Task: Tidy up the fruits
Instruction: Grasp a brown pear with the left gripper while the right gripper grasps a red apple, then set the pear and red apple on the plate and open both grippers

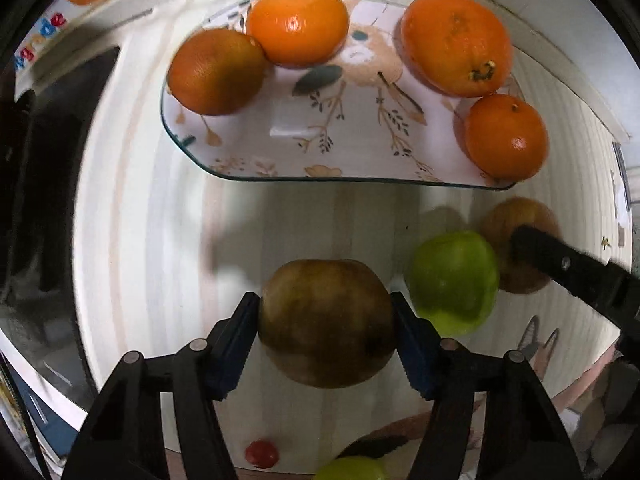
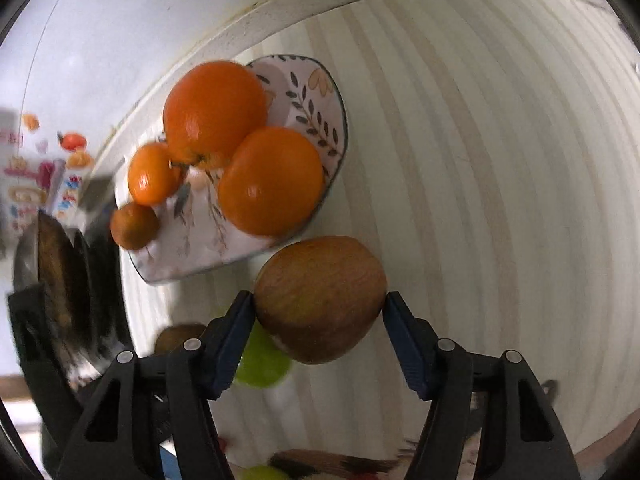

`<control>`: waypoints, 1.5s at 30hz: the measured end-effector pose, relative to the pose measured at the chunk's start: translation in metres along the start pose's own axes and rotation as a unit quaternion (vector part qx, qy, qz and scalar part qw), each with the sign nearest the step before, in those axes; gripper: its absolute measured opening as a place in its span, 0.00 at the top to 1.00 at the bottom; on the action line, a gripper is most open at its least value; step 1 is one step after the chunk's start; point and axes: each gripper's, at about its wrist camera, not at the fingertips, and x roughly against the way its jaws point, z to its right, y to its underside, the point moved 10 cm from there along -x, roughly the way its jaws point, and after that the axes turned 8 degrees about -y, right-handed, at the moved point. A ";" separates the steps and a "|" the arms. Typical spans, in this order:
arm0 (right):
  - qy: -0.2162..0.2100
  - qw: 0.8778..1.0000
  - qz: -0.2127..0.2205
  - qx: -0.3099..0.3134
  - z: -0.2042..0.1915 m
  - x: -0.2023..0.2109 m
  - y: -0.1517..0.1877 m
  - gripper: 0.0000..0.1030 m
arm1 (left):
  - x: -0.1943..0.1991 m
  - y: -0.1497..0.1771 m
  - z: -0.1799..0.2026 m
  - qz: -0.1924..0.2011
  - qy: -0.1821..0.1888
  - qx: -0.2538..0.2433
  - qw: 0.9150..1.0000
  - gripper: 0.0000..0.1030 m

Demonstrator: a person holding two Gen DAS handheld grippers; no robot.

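Observation:
A floral plate (image 1: 360,132) on the pale striped table holds several oranges (image 1: 298,24). In front of it, my left gripper (image 1: 324,300) is shut on a dull brown-green apple (image 1: 326,332), with both blue pads against its sides. To its right lies a green apple (image 1: 452,280). Beyond that is a reddish-brown apple (image 1: 516,220), with a black finger of the right gripper across it. In the right wrist view my right gripper (image 2: 318,298) is shut on that reddish-brown apple (image 2: 320,308), just off the plate's (image 2: 192,248) near rim. The green apple (image 2: 260,360) shows behind the left finger.
The table's raised white edge (image 1: 560,60) and a wall run behind the plate. A dark object (image 1: 60,160) stands at the left. A small red thing (image 1: 262,454), another green fruit (image 1: 352,472) and a picture mat (image 1: 536,340) lie at the near edge.

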 end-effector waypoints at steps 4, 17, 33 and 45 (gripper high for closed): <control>0.024 0.999 -0.027 0.040 0.001 0.011 0.032 0.34 | 0.006 0.023 -0.011 0.002 -0.008 -0.012 1.000 0.40; 0.042 0.997 -0.041 0.057 0.011 0.011 0.073 0.33 | -0.006 0.065 -0.018 -0.011 -0.013 -0.016 1.000 0.40; -0.030 0.995 0.031 0.094 -0.081 0.058 0.012 0.34 | 0.077 -0.059 -0.031 0.028 0.063 0.039 0.997 0.40; 0.002 0.993 0.015 0.121 -0.101 0.002 -0.042 0.34 | 0.044 -0.111 -0.054 -0.002 0.019 0.046 0.999 0.39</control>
